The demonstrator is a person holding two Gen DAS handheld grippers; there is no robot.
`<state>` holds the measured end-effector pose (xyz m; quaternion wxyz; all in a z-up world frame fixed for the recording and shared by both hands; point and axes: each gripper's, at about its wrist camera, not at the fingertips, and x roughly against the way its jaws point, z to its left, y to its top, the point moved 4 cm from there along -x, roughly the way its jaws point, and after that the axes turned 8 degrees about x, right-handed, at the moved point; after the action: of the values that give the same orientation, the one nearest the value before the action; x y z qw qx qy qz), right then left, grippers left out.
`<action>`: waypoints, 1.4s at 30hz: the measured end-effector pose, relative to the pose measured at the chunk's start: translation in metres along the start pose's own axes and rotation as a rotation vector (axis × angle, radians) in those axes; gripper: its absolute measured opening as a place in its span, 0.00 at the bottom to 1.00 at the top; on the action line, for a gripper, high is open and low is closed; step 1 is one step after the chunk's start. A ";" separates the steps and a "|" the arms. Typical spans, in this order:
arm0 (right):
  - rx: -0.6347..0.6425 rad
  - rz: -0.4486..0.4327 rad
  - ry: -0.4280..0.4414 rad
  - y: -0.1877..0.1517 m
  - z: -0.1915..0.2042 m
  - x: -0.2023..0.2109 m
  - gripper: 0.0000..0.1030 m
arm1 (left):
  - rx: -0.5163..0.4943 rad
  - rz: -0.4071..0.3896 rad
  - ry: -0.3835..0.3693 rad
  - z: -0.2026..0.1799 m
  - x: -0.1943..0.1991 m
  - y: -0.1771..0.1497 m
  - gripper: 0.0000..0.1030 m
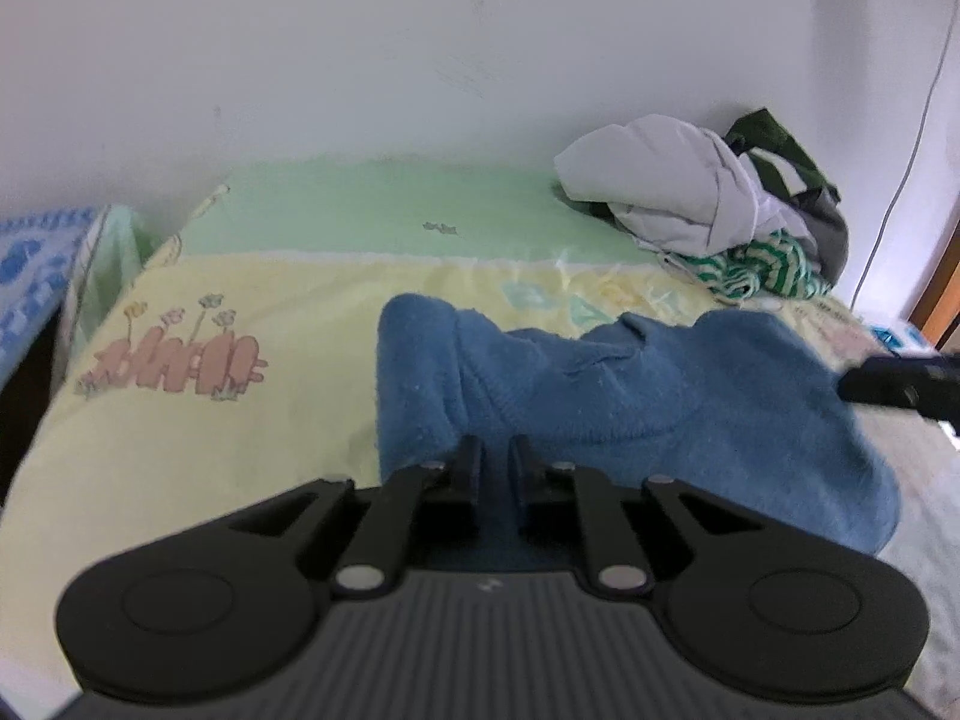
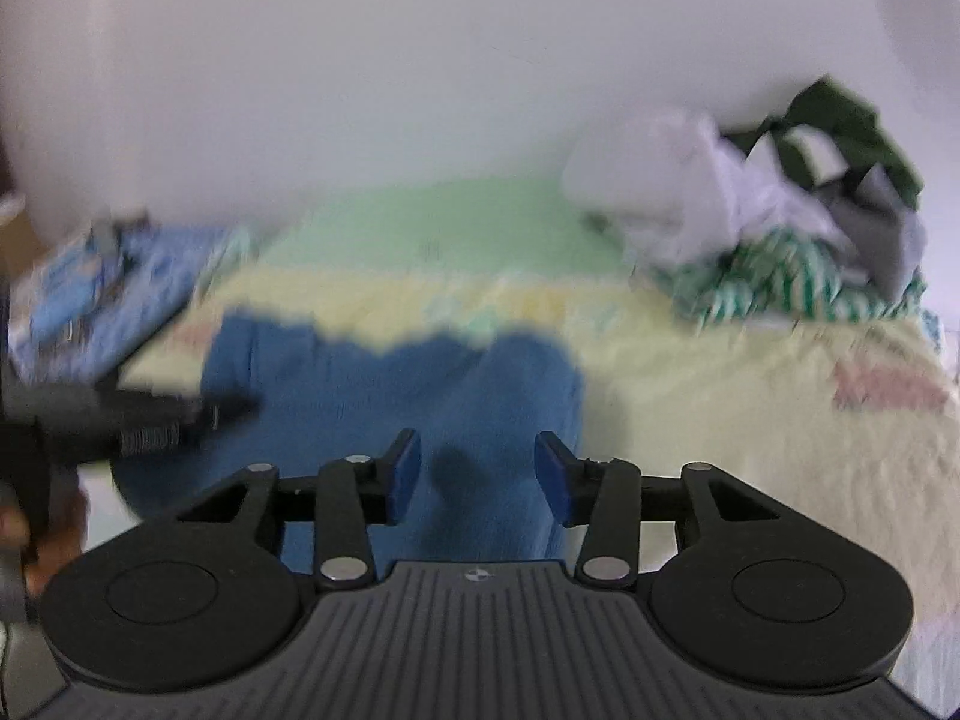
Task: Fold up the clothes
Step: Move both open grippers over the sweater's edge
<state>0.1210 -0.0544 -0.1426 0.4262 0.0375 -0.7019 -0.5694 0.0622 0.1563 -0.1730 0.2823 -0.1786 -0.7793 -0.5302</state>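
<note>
Lies rumpled on the yellow bedspread (image 1: 240, 450): blue fleece garment (image 1: 630, 396), soft, thick, probably floppy. Left gripper (image 1: 495, 462) nearly closed, apparently pinching its near edge; right gripper (image 2: 477, 471) wide open above it, empty. Best taken by hem corners

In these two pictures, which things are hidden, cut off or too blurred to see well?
- Left wrist view: the left gripper has narrow jaws over the blue garment; its own body hides whether cloth is pinched.
- Left wrist view: the right gripper is cut off by the right edge.
- Right wrist view: motion blur smears the clothes pile; single garments are unclear.
- Right wrist view: the items on the blue patterned cloth are too blurred to name.
</note>
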 end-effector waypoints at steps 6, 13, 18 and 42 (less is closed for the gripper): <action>0.009 0.073 -0.058 0.001 -0.006 -0.059 0.33 | -0.069 -0.012 0.006 -0.005 0.000 -0.003 0.15; -0.396 0.012 0.171 -0.006 -0.047 -0.051 0.14 | -0.035 -0.005 -0.036 0.001 0.000 -0.001 0.15; -0.409 0.079 0.149 -0.018 -0.061 -0.070 0.13 | -0.044 -0.004 -0.043 0.000 0.000 -0.001 0.15; 0.055 -0.017 -0.199 -0.020 -0.016 -0.087 0.15 | 0.004 -0.036 -0.041 0.011 -0.054 0.037 0.36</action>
<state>0.1779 -0.0272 -0.2075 0.3481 -0.0016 -0.7560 -0.5543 0.1229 0.1815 -0.1831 0.2571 -0.1749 -0.7891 -0.5297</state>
